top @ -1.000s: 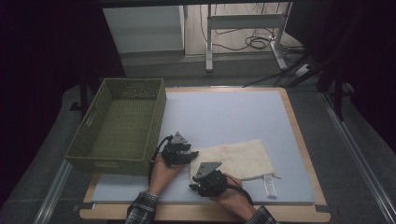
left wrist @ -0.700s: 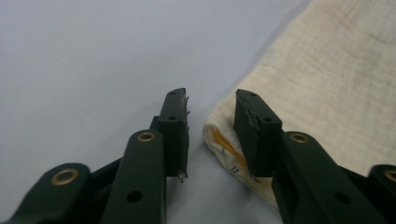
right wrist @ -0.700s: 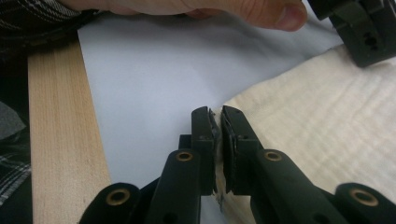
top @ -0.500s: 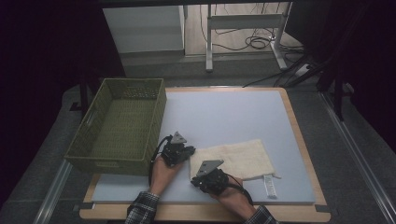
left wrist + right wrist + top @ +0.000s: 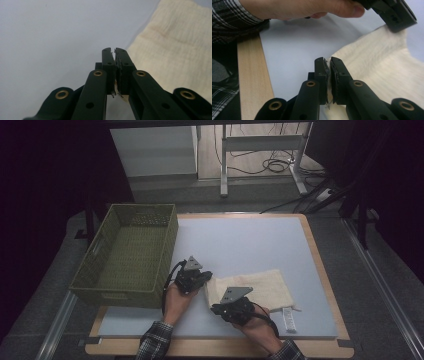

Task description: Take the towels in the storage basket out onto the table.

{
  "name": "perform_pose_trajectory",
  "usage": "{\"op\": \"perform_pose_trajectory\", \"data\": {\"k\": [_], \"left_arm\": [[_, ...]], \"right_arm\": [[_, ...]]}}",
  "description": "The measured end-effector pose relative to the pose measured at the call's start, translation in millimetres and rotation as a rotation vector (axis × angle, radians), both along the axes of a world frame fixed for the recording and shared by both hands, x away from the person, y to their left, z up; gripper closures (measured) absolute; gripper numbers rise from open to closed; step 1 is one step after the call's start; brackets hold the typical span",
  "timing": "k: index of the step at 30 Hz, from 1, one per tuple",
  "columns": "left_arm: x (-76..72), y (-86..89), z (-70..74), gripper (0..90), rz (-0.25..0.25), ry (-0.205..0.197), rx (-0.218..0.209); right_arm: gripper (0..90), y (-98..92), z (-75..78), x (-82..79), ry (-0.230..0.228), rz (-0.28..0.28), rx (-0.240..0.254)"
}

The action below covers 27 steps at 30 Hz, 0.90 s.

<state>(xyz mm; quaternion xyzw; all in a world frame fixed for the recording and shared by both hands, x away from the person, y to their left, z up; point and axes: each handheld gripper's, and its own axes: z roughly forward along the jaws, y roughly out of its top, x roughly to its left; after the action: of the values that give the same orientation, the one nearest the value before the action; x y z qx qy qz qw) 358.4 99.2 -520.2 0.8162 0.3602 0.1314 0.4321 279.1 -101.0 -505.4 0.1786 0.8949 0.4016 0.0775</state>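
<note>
Left gripper [image 5: 200, 279] at seven o'clock in the high view, jaws pinched together, right gripper [image 5: 231, 306] at six o'clock, jaws likewise closed, apparently nipping something pale, both forearms entering from the bottom edge

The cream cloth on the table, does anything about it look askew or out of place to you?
Slightly: the cream cloth lies skewed to the mat's edges, and its left edge is pinched by the left gripper and right gripper. No tear or spill shows.
</note>
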Motion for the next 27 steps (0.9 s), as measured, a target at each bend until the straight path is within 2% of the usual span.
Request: {"op": "perform_pose_trajectory", "data": {"k": [6,10,15,27], "left_arm": [[7.1,-16.2,16.1,86.7,-0.041,-0.043,-0.019],[12.3,-30.1,21.7,86.7,-0.071,-0.057,-0.031],[20.7,-50.7,25.4,86.7,-0.102,-0.065,-0.037],[36.6,-101.9,26.5,86.7,-0.174,-0.076,-0.021]], "right_arm": [[84.1,-23.8,10.2,3.5,-0.018,-0.043,0.029],[84.1,-41.5,13.5,4.7,-0.022,-0.078,0.045],[84.1,-62.8,14.8,6.1,-0.024,-0.125,0.061],[84.1,-115.9,17.7,6.7,-0.022,-0.234,0.094]]}}
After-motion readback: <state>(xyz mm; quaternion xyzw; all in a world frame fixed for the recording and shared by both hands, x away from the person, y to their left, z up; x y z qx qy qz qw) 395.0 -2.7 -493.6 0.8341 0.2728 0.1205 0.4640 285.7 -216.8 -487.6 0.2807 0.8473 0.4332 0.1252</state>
